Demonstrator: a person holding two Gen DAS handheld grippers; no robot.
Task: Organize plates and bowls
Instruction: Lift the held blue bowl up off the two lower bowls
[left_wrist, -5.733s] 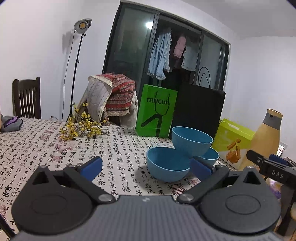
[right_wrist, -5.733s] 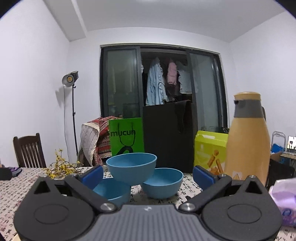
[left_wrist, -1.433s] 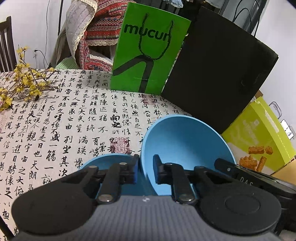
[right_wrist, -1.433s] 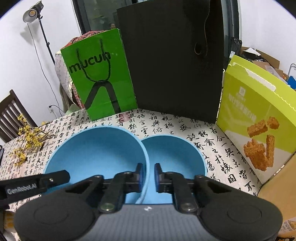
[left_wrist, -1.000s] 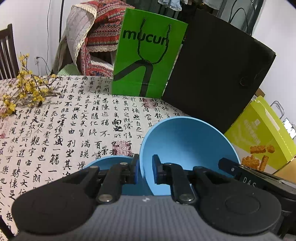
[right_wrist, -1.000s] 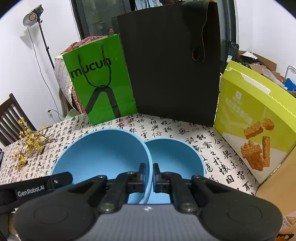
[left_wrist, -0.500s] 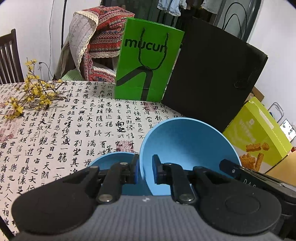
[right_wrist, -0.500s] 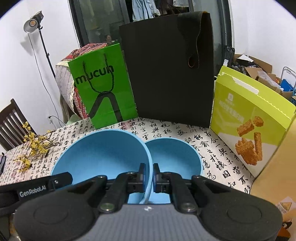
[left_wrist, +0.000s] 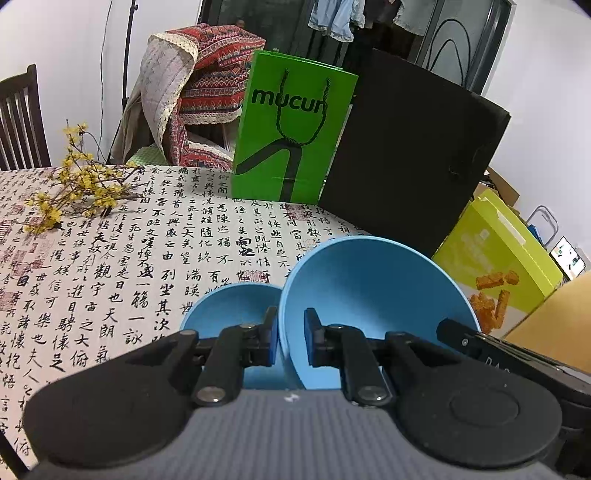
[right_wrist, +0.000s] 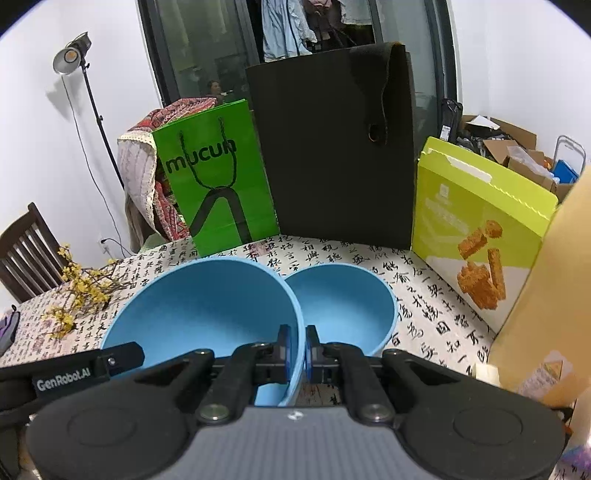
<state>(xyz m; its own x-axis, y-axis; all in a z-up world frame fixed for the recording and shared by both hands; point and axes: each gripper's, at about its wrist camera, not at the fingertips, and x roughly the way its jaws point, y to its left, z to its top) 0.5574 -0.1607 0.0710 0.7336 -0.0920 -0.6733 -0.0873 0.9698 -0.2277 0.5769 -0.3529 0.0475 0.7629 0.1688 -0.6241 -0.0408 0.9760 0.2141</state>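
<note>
Right wrist: both claws (right_wrist: 296, 347) (left_wrist: 290, 341) clamp blue bowl (right_wrist: 207, 299) rim; calligraphy tablecloth (left_wrist: 122, 258), green bag (right_wrist: 218, 192) behind.

I read "mucun" on the green bag (right_wrist: 218, 192) and "GenRobot.AI" on my left gripper (right_wrist: 64, 378).

The left gripper (left_wrist: 290, 341) and right gripper (right_wrist: 296, 349) look alike: black arms with round silver screws, blue pads (left_wrist: 312, 341), big round black caps, and a grey ribbed body. One side bar reads "GenRobot.AI".
</note>
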